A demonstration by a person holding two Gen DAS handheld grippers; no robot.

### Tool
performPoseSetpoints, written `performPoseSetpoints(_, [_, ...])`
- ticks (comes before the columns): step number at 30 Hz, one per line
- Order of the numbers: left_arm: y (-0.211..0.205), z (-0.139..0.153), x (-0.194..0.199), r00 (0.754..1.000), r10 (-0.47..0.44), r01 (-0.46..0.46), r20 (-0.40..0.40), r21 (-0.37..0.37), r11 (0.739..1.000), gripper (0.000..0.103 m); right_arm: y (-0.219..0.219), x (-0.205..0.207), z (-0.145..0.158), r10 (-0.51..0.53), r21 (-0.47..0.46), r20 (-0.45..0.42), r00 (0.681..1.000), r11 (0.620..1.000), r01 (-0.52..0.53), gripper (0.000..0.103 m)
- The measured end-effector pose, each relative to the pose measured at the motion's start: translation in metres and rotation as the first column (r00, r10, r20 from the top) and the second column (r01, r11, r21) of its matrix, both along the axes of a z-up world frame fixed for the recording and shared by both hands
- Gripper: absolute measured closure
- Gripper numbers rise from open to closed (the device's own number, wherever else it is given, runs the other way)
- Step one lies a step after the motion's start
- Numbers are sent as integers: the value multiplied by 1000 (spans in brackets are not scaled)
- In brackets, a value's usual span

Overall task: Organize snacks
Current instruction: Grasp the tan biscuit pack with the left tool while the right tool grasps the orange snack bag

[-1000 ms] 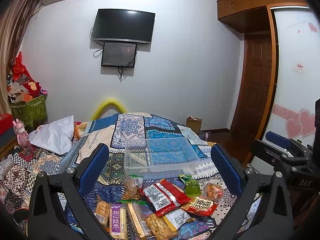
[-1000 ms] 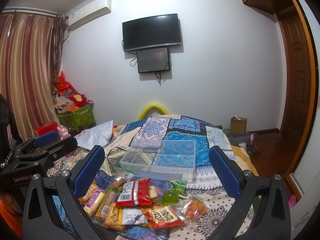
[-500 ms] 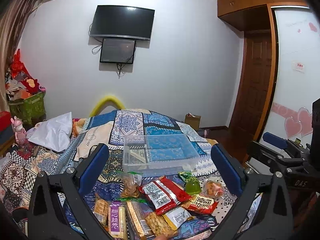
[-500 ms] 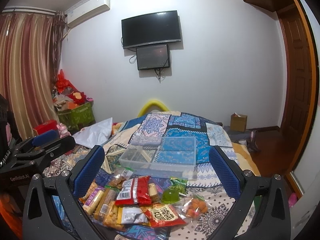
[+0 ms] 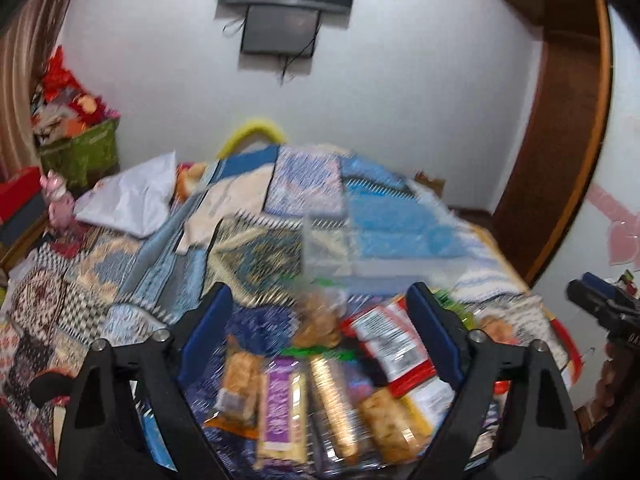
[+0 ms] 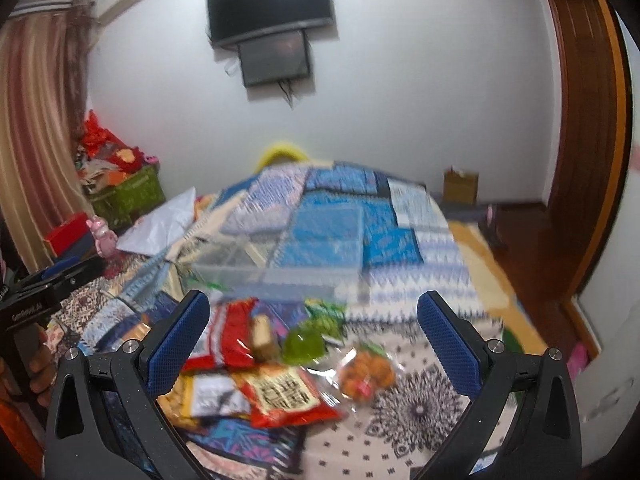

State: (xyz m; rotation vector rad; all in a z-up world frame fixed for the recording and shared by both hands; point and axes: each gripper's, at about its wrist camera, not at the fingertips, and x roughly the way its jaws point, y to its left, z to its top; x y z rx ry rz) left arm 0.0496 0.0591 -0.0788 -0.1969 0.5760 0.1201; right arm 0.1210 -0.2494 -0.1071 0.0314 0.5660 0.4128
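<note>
Patchwork bedspread (image 6: 404,240) bears scattered snacks (image 5: 320,380); left gripper (image 5: 320,320) has just been narrowing, empty; right gripper (image 6: 312,320) wide.

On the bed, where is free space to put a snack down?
Free: the white patterned cloth right of the snack pile, and the quilt left of the clear box. Crowded: between pile and box.
</note>
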Motion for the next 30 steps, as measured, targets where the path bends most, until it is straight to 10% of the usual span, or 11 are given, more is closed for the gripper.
performPoseSetpoints(17, [54,-99,16,948,95,-107,-303,-24,994,53,-30,31,-65,-94,-75,-251,964,994,77,14])
performPoseSetpoints(30, [55,-137,33,922,34,-66,-386,-71,995,59,-13,58,-93,-28,-7,-360,933,1000,27,20])
